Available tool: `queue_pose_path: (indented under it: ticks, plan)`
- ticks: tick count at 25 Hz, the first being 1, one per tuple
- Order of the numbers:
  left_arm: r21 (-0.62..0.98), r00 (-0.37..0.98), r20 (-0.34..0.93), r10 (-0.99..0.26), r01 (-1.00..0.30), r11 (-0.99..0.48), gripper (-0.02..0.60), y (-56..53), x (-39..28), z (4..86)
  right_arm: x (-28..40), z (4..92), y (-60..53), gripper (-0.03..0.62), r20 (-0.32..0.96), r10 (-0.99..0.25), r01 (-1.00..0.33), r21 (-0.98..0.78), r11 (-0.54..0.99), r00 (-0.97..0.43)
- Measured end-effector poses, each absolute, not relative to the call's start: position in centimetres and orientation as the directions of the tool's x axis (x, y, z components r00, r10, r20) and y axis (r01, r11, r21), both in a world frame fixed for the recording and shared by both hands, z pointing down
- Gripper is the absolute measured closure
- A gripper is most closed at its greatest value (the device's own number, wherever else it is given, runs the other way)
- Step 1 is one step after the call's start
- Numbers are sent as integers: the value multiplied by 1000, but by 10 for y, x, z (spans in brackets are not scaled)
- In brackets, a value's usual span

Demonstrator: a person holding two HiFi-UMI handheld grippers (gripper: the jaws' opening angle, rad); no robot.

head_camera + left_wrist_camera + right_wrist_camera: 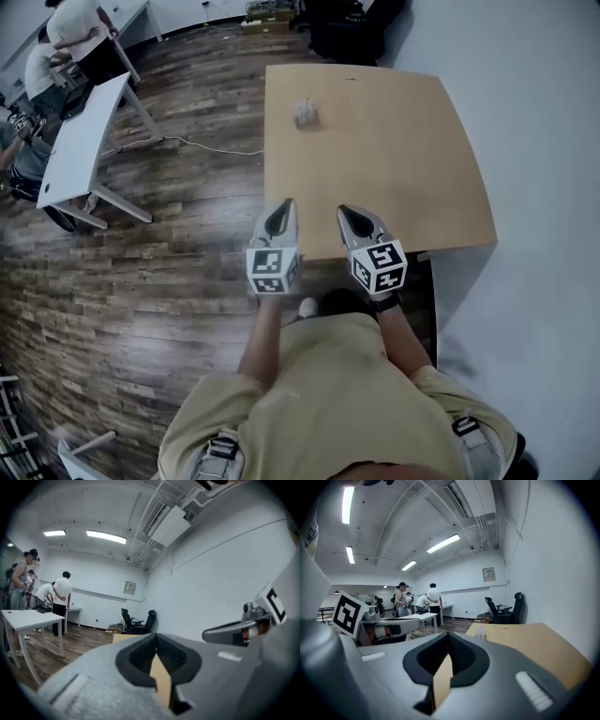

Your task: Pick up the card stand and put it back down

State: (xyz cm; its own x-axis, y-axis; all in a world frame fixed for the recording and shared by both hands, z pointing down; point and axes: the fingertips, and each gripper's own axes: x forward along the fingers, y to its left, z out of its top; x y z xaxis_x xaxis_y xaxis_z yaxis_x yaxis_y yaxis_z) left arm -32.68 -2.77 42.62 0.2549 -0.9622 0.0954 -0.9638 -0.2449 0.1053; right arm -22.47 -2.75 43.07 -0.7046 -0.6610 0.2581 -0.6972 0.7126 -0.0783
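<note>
Far left, back of room: several people (70,37) standing by a white table (84,141) with splayed white legs; well apart from the work area.

Floor (169,244): dark, mixed-tone wood planks. Pale cable (187,143) trailing across it from the white table's legs toward the tan table's left edge.

Left gripper (287,202): grey, with marker cube at the rear, held at the tan table's near edge, about level. Jaws pressed together, empty, as read in the left gripper view (156,637).

Card stand (306,113): small, pale, upright on the tan table's far left part. Separated from both grippers by a stretch of tabletop, touched by neither. Seen also in the right gripper view (480,632), ahead of the jaws and right of them.

Right gripper (344,210): just beside the left one, angled slightly down over the table's near edge. Jaws closed on each other, holding nothing (449,635).

Tan table (403,159): light wood top, roughly square, right side close to the wall.

Top centre, beyond the table: black office chairs (347,28).

Right: plain white wall (534,141).

Bottom: holder's beige shirt (328,403).
</note>
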Motion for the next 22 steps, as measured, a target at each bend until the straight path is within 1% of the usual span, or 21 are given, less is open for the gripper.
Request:
queue_pose_path:
  ticks: [3, 7, 12, 17, 20, 22]
  plan:
    - [120, 243, 114, -963, -966, -230, 580, -42, -335, 444, -234, 444, -49, 591, 284, -623, -668, -94, 738, -729]
    - [122, 242, 153, -958, -967, -224, 580, -71, -337, 466, -242, 464, -96, 591, 293, -603, -658, -145, 739, -742]
    - [146, 235, 191, -953, -967, -209, 580, -129, -344, 492, -249, 485, -162, 591, 321, -571, -639, -164, 752, -755]
    - [164, 231, 245, -942, -967, -194, 580, -200, -352, 516, -242, 509, -233, 591, 365, -550, -639, -196, 744, -752]
    - [140, 240, 275, -931, -968, -208, 580, -236, -358, 535, -234, 522, -271, 591, 385, -547, -648, -213, 731, -744]
    - [96, 250, 315, -916, -968, -231, 575, -258, -361, 548, -230, 531, -294, 591, 399, -539, -650, -230, 724, -742]
